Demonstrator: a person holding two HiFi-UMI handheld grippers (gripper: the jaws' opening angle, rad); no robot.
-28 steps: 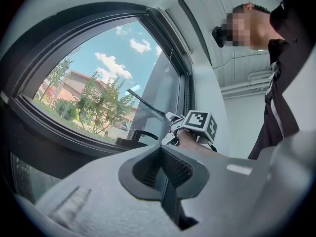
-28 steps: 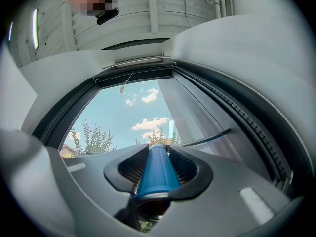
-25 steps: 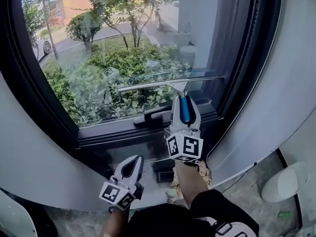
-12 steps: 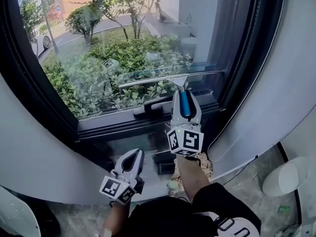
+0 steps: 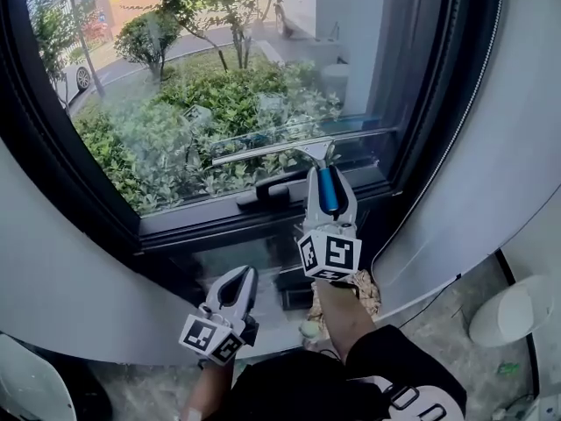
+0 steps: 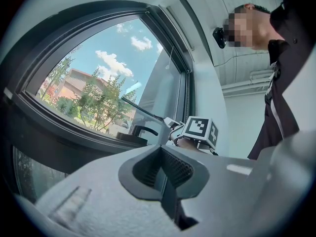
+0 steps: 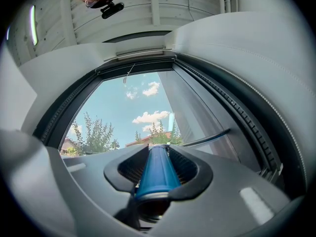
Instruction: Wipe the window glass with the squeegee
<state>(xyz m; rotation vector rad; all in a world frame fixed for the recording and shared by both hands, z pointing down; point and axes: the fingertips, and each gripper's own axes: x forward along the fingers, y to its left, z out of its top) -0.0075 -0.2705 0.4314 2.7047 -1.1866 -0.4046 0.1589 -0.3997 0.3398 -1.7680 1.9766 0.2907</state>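
Our right tongs (image 5: pixel 328 182), at lower centre of the head view, are clamped on the blue handle (image 5: pixel 327 193) of the squeegee (image 5: pixel 302 146). In the right gripper view that handle (image 7: pixel 156 174) fills the gap between the two ribbed pads and runs straight out along them. Our left tongs (image 5: pixel 235 286) hang at lower left of the head view. The left gripper view shows their jaws closed together with nothing between them.

Each pair of tongs carries a cube printed with black-and-white square markers. The right cube (image 5: pixel 329 254) sits just below the handle, and the left cube (image 5: pixel 209 338) is near the bottom edge of the frame.

The squeegee's blade (image 5: pixel 263 153) lies low on the window glass (image 5: pixel 202 77), against it as far as we can tell. It is slightly tilted, with its left end lower than its right. It runs just above the black window handle (image 5: pixel 270 192) and the bottom rail of the dark frame (image 5: pixel 219 226). Its right end sits near the frame's right-hand upright (image 5: pixel 438 103), and its left end stops partway across the pane. That leaves a stretch of glass free to its left and the whole pane free above it.

The left tongs are well apart from the glass, below the rail and in front of the white wall (image 5: pixel 70 279). Through the glass we see shrubs (image 5: pixel 219 103) at centre and a parked car (image 5: pixel 81 82) at upper left.
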